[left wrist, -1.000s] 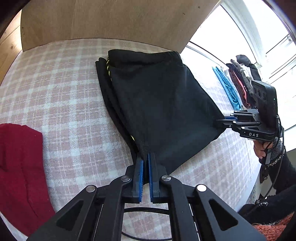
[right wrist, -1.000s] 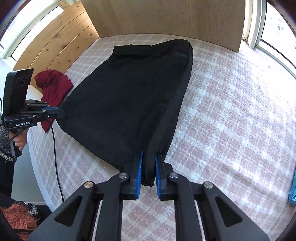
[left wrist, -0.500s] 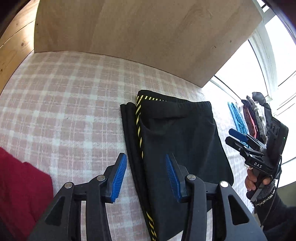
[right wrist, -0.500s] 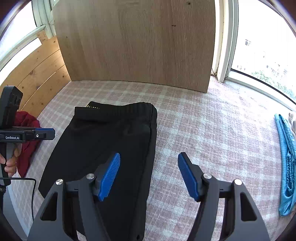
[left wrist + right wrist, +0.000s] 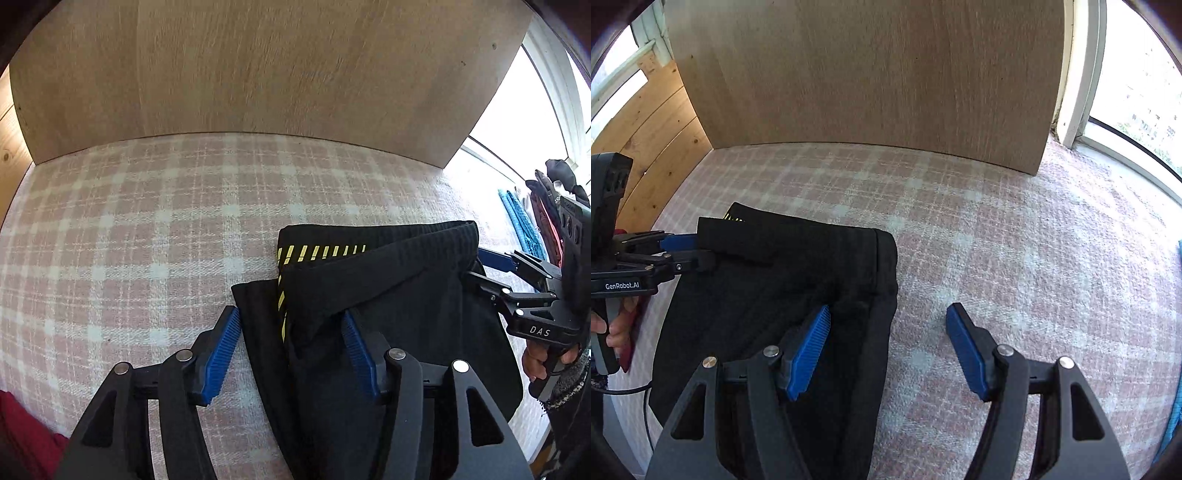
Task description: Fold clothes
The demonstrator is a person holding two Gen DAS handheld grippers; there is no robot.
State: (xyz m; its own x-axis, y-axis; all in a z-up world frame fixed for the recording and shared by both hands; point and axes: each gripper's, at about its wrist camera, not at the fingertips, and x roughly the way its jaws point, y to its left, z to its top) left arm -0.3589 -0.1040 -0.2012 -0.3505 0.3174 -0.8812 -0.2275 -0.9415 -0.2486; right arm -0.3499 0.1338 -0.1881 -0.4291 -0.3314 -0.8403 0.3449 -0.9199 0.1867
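Black trousers (image 5: 388,302) with a yellow dashed side stripe (image 5: 319,253) lie folded on the pink checked cloth (image 5: 147,229). They also show in the right wrist view (image 5: 775,280). My left gripper (image 5: 291,332) is open, its jaws straddling the left edge of the trousers near the waistband. My right gripper (image 5: 888,325) is open, its jaws straddling the right edge near the waistband. Each gripper appears in the other's view, the right one (image 5: 498,266) and the left one (image 5: 683,251), with fingers at the waistband corners.
A wooden panel (image 5: 258,74) stands at the far edge of the cloth. A red garment (image 5: 22,435) lies at the near left. Blue and dark clothes (image 5: 524,221) lie at the right by the window. A cable (image 5: 646,406) hangs at the near left edge.
Both grippers let go of the trouser hem, opened, and moved forward along the folded trousers to the waistband end. The trousers now lie folded shorter.
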